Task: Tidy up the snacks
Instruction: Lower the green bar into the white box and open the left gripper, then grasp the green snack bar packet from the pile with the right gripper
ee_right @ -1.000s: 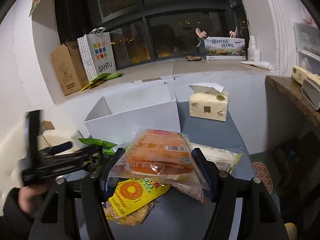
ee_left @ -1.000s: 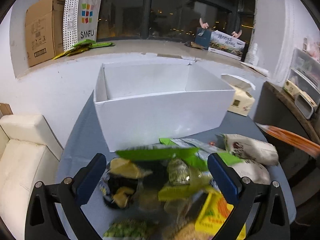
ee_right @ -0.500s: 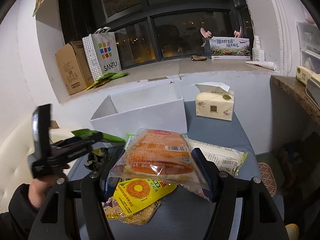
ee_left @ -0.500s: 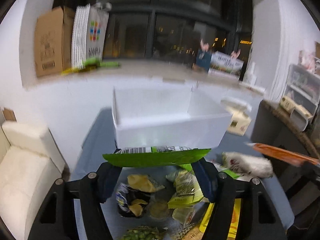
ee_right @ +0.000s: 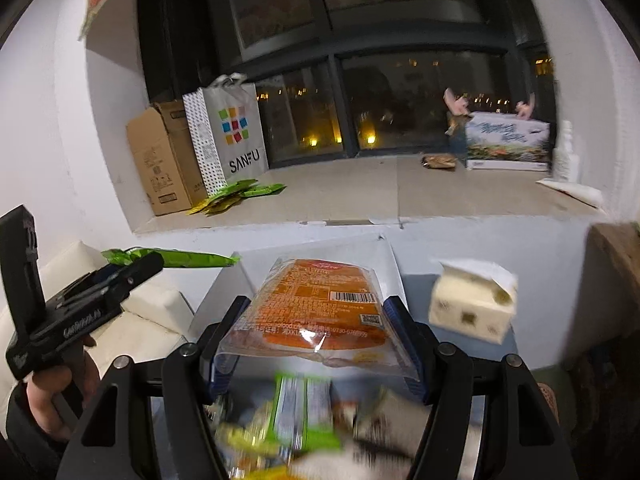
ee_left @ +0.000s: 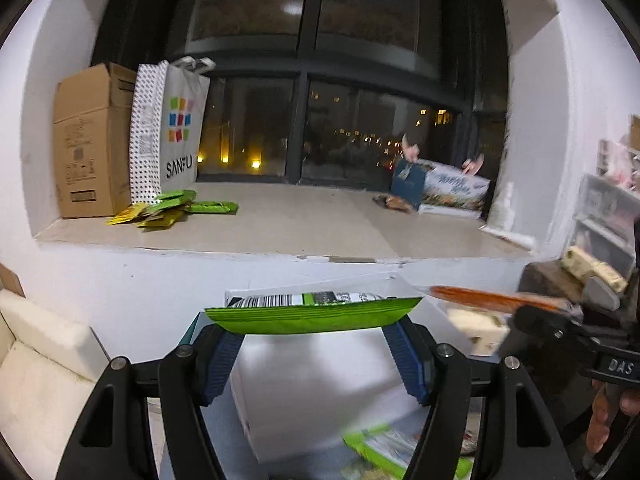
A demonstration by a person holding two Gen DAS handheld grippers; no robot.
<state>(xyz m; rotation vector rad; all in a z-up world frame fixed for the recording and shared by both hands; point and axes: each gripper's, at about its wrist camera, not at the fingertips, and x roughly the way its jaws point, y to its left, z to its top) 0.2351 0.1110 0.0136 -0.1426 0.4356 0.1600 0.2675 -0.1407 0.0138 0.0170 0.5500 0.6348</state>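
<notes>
My left gripper (ee_left: pixel 314 354) is shut on a flat green snack packet (ee_left: pixel 312 314), held level and crosswise above the near wall of the white open box (ee_left: pixel 320 392). My right gripper (ee_right: pixel 316 344) is shut on a clear packet with an orange snack (ee_right: pixel 316 312), lifted in front of the same white box (ee_right: pixel 384 258). Each view shows the other tool: the right gripper (ee_left: pixel 524 316) with its orange packet (ee_left: pixel 492 300) at the right, and the left gripper (ee_right: pixel 156 260) with the green packet (ee_right: pixel 180 258) at the left. A blurred pile of snacks (ee_right: pixel 300 412) lies below.
A tissue box (ee_right: pixel 472 304) stands right of the white box. On the window sill are a cardboard box (ee_left: pixel 88 140), a SANFU bag (ee_left: pixel 172 132), loose green packets (ee_left: pixel 172 210) and a printed carton (ee_left: pixel 452 190). A white sofa (ee_left: pixel 36 360) is at the left.
The left gripper closed on the green packet and lifted it off the pile toward the white box. The right gripper rose and moved forward with the orange packet; both views tilted up.
</notes>
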